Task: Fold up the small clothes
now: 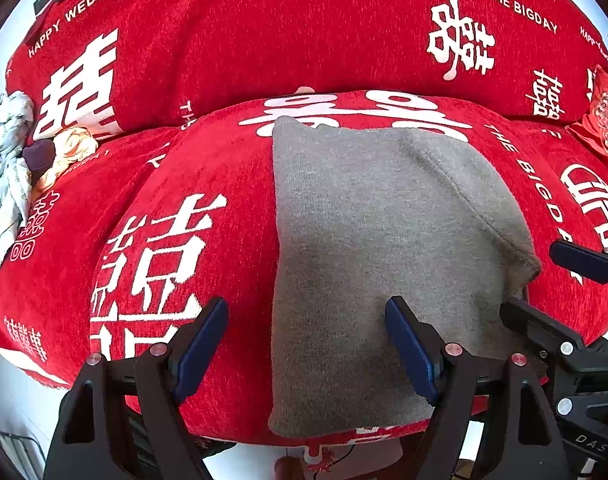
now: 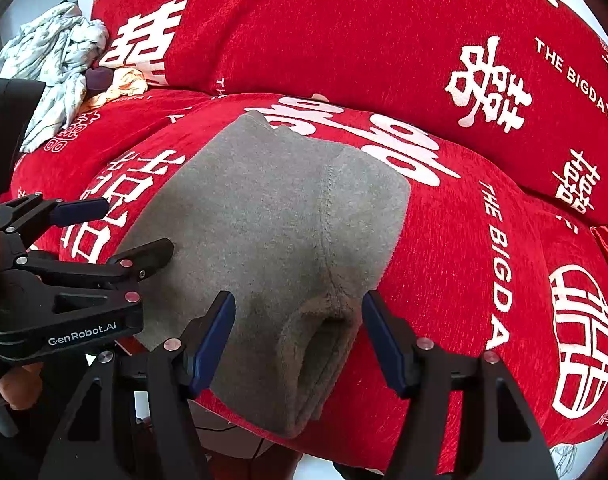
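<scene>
A grey knit garment (image 1: 363, 248) lies folded flat on the red sofa seat (image 1: 184, 160), with a seam running down it and a rolled fold at its near right corner (image 2: 315, 352). My left gripper (image 1: 307, 305) stands open over the garment's near left edge, one fingertip above the red cover and the other above the grey cloth. Over that rolled corner my right gripper (image 2: 298, 299) is open too. Neither pair of pads presses on the cloth. Each gripper also shows in the other's view: the right gripper (image 1: 529, 278) and the left gripper (image 2: 137, 225).
A heap of loose clothes (image 1: 8, 184) lies at the seat's far left: pale floral fabric (image 2: 52, 56), an orange piece and a dark one. The red backrest (image 1: 304, 32) rises behind. A red cushion (image 1: 605, 120) sits at far right. The seat's front edge drops off just below the grippers.
</scene>
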Tool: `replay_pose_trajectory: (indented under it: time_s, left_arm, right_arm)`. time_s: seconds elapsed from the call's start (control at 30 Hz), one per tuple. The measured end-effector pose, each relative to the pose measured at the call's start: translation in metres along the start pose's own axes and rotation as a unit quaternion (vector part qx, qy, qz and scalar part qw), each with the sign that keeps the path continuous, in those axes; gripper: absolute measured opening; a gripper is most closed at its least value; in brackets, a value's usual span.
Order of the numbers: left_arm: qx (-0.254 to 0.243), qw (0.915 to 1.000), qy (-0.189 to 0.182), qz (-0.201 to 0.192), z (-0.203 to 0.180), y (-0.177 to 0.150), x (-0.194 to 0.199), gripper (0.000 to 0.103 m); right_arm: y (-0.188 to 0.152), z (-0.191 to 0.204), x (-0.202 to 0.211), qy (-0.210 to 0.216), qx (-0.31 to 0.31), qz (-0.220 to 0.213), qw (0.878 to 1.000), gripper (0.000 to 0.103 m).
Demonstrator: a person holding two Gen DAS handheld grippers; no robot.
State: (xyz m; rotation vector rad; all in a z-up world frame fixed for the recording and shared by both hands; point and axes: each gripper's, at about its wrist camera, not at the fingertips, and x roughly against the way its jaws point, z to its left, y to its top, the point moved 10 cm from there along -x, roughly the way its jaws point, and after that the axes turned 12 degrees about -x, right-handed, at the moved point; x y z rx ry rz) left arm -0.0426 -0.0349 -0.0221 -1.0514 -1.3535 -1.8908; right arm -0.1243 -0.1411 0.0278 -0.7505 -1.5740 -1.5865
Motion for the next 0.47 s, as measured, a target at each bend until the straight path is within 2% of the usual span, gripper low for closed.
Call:
replay_pose_trajectory:
  time_s: [0.47]
  left_arm:
    - [-0.01, 0.9999, 0.005, 0.0, -0.0056, 0.0026, 0.0046, 0.081]
  right_arm:
    - [-0.0006, 0.0007, 0.0018, 0.003, 0.0, -0.002, 1.0, 0.069]
